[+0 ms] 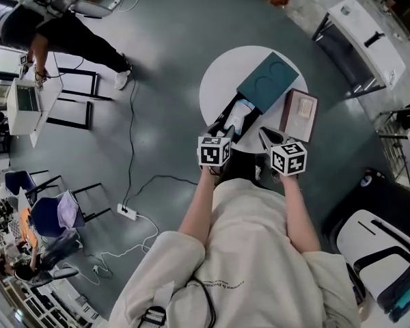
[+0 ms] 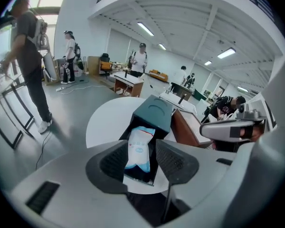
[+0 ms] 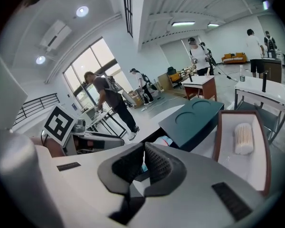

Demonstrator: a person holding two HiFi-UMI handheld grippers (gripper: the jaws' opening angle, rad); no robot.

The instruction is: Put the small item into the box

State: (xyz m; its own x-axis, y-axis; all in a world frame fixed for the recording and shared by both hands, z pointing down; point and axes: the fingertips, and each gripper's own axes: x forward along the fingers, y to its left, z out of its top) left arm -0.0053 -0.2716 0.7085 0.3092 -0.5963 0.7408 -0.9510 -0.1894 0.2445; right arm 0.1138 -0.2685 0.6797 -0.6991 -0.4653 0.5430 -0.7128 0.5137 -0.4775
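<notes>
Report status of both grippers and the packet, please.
Left gripper open, astride the packet. Right gripper shut, empty. Packet lies in the black box tray, teal lid over its far end. Nothing in the way.

No legible text anywhere. The packet, just ahead of the left gripper's fingers, carries blue print that is too small to read. The marker cubes show only black-and-white square patterns. The print line on the shirt is illegible.
</notes>
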